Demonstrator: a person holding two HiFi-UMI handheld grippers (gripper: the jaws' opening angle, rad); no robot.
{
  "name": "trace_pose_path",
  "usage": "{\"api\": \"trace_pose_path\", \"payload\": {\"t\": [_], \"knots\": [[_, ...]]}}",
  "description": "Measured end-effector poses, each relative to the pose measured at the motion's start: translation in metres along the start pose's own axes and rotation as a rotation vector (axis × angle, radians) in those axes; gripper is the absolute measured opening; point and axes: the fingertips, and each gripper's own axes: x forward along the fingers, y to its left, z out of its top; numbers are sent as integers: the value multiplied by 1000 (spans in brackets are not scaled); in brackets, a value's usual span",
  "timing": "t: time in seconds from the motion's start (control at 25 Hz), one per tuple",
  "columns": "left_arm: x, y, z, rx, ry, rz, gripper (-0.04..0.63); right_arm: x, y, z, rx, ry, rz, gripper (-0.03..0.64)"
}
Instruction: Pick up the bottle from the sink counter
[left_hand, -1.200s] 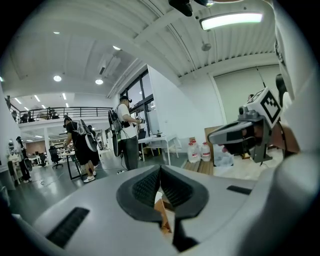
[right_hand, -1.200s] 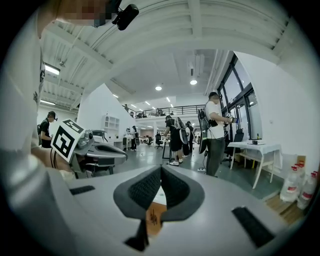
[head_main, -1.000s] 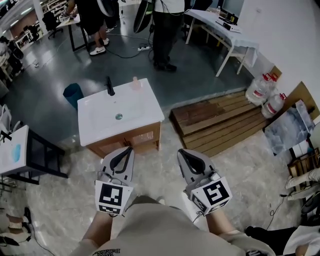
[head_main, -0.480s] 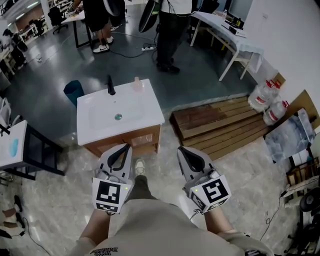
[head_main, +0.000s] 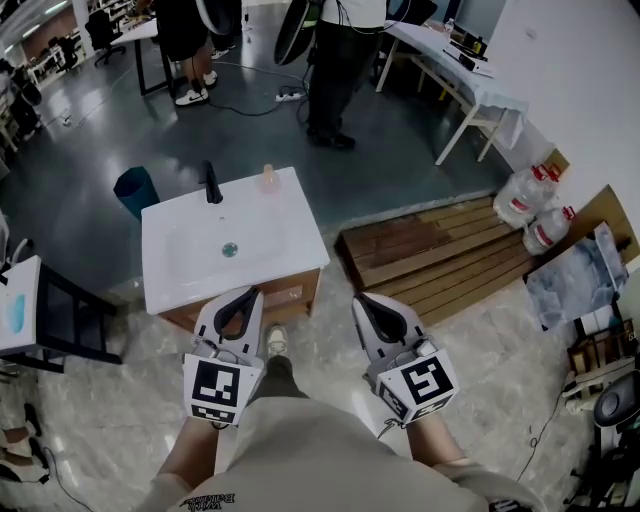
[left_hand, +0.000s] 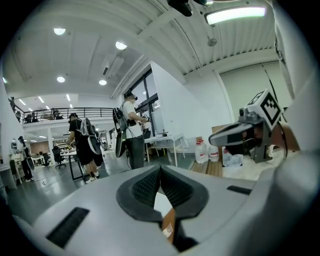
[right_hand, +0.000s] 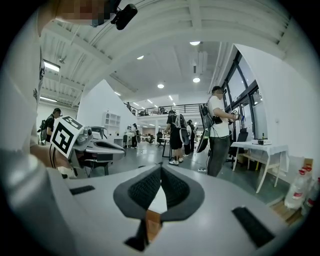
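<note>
A small pale pink bottle (head_main: 267, 178) stands upright at the back right of the white sink counter (head_main: 290, 235), beside a black faucet (head_main: 211, 184). Both grippers hang close to my body, short of the vanity's front edge and well apart from the bottle. My left gripper (head_main: 247, 294) is shut with nothing in it; in its own view the pads (left_hand: 150, 187) meet at the tip. My right gripper (head_main: 361, 300) is likewise shut and empty, pads (right_hand: 172, 187) together. The bottle is hidden in both gripper views.
A blue bin (head_main: 133, 188) stands behind the vanity at the left. Right of it lies a wooden pallet (head_main: 430, 250) with water jugs (head_main: 520, 195) beyond. A black stand (head_main: 60, 320) is at the left. People (head_main: 340, 60) stand by a white table (head_main: 460, 70) farther back.
The vanity has slid a little left and lower in the head view as I step nearer. Both grippers keep their place by my body, still shut.
</note>
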Motion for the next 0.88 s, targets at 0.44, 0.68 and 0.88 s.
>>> {"api": "trace_pose_path", "payload": {"t": [0.44,0.68,0.88], "knots": [[95,100,-9,-18,51,-34,6,135,-46,16,19,47,-16,-3],[148,162,-12,-26,62,-54,6,211,-80,32,20,64,-55,-4],[180,212,-13,-48,55,-66,6,268,-93,46,8,66,-72,-3]]}}
